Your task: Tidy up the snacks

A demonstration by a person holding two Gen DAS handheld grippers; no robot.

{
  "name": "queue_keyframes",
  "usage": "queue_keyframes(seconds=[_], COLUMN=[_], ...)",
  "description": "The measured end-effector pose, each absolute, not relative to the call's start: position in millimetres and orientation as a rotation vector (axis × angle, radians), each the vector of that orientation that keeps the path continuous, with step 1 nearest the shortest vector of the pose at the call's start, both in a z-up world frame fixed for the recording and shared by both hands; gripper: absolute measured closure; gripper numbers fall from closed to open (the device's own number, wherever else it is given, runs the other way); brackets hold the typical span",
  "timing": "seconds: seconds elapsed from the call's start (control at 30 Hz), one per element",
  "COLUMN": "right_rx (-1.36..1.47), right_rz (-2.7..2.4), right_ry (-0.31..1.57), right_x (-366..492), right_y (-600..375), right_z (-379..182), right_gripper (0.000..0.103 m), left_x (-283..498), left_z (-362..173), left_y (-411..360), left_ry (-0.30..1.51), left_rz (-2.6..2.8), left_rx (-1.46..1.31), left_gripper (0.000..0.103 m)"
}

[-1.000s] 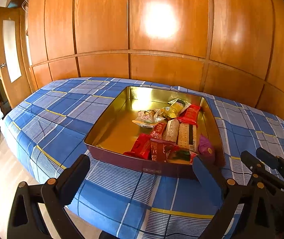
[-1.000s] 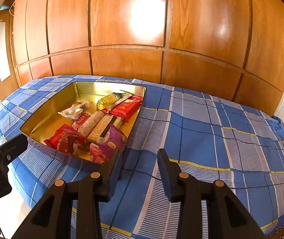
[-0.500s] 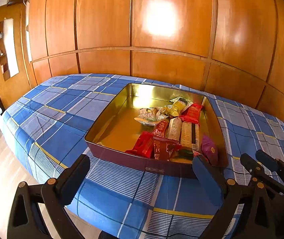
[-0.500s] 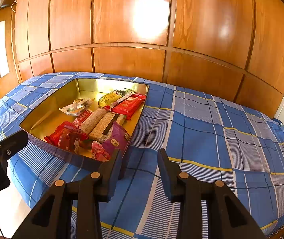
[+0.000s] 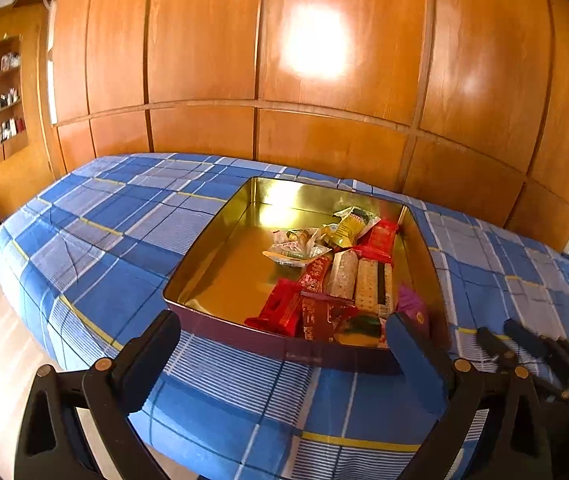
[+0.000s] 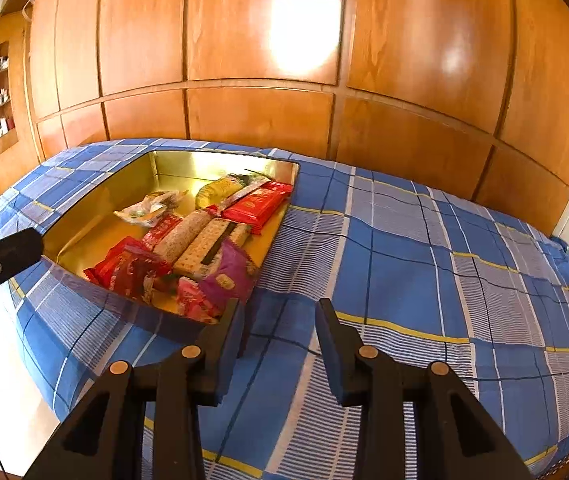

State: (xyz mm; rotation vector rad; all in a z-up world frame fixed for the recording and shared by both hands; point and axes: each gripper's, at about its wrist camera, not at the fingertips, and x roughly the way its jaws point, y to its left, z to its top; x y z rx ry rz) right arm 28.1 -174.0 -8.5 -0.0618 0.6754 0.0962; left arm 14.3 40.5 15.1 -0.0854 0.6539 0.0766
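Left gripper [image 5: 280,344]: jaws wide apart, empty, above the bed's near edge.
Right gripper [image 6: 278,320]: jaws narrowly parted, gripping nothing.
Tin [image 5: 220,240]: on the blue plaid bedspread [image 6: 404,240], just beyond both grippers.
Snacks [image 6: 188,248]: heaped in the tin's right half.
Wall [image 5: 204,60]: wood panels behind the bed.

We note two matte black plastic grippers, left [image 5: 280,344] and right [image 6: 280,320]: flat rectangular fingers [image 6: 334,344], triangular cut-out frames, copper-coloured round rivets [image 6: 190,351] at pivots.
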Motion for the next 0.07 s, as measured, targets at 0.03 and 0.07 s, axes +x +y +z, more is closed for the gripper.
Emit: queue_keyframes(seconds=[0.03,0.07], right_rx=[-0.048,-0.032], right_rz=[0.08,0.064], right_ry=[0.675,0.68], right_x=[30.2,33.6], right_y=[-181.2,-190.0], right_z=[-8.3,-7.9], right_gripper=[0.066,0.066], left_x=[15.3,15.7], left_z=[14.6,14.1], left_y=[40.8,41.5], left_ry=[0.656,0.656], left_rz=[0.078,0.074], left_rx=[-0.084,-0.088], left_gripper=[0.0,0.001])
